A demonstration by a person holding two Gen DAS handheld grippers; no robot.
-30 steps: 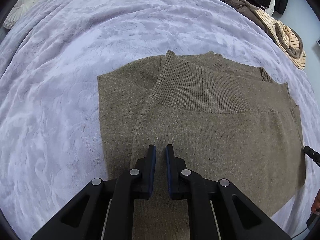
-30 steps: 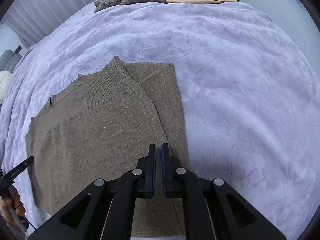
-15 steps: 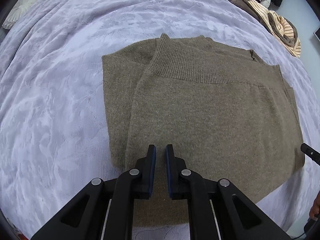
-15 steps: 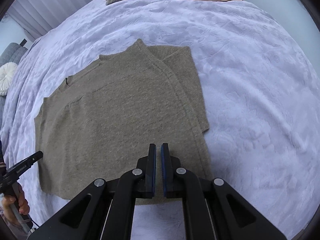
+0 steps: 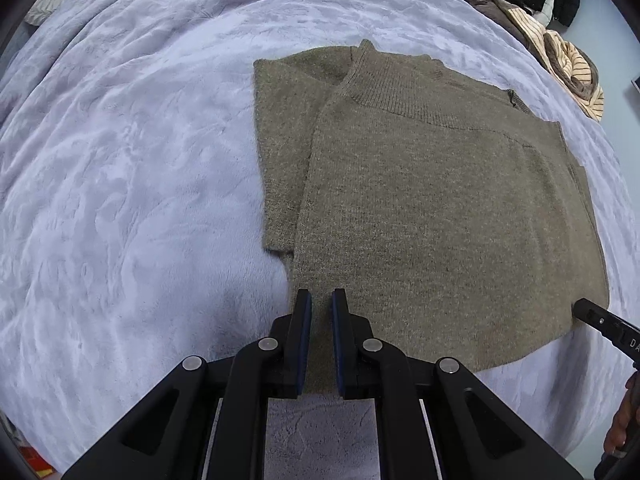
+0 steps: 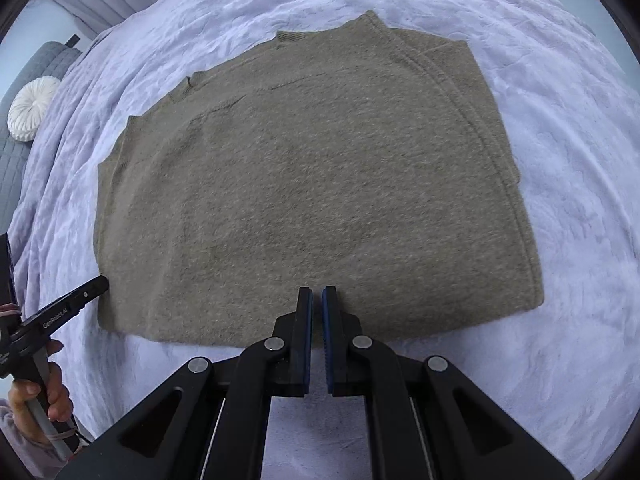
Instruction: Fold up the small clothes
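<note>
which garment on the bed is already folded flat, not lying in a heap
The olive knit sweater, squared up mid-blanket in front of both tools. The striped and brown clothes sit crumpled at the bed's far edge.

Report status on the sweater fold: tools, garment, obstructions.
Left tool shut, empty. Right tool shut, empty, above the near hem. Sweater flat on the blanket, sides folded in. Nothing on it.

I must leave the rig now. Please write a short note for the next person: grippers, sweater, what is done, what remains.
Left gripper: shut, empty, over the sweater's near edge.
Right gripper: shut, empty, over the near edge too.
Sweater: flat on the blanket, untouched by either gripper.
Done: sides folded in; it lies as a rough rectangle.
Left: probably fold it in half, then set it aside. More clothes wait at the far edge.
</note>
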